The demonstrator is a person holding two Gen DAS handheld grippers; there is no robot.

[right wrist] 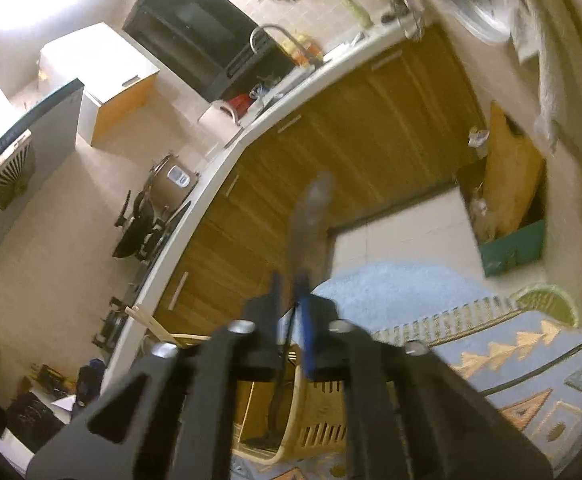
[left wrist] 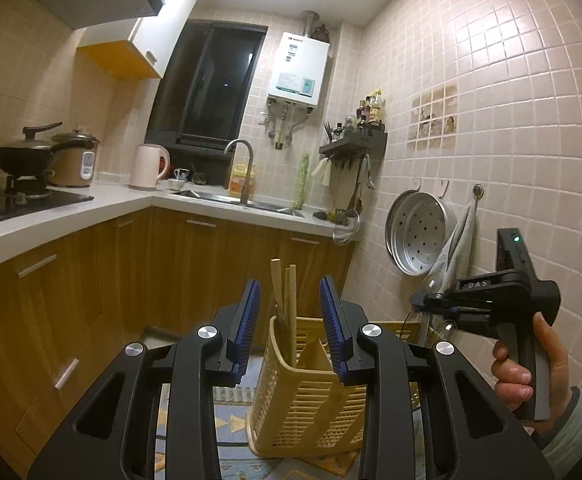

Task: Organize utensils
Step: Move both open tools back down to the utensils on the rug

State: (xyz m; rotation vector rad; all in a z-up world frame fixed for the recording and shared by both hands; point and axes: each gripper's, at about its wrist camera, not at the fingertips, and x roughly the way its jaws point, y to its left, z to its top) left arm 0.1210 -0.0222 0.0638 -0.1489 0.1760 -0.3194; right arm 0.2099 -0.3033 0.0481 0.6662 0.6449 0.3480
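A tan slotted utensil basket (left wrist: pixel 311 396) stands on a patterned cloth just beyond my left gripper (left wrist: pixel 289 320), which is open and empty with its blue pads either side of the basket. Wooden chopsticks (left wrist: pixel 285 300) stand upright in the basket's left compartment. My right gripper (left wrist: pixel 431 306) is held at the right, above and beside the basket, shut on a metal spoon (right wrist: pixel 311 220). In the right wrist view the spoon is blurred and sticks out past the closed fingers (right wrist: pixel 307 336), with the basket (right wrist: pixel 315 412) below them.
Wooden cabinets (left wrist: pixel 91 280) and a white counter (left wrist: pixel 51 216) run along the left and back, with a stove, pots, kettle and sink. A steamer tray (left wrist: pixel 415 232) and towel (left wrist: pixel 457 248) hang on the tiled right wall. A blue mat (right wrist: pixel 391 292) lies on the floor.
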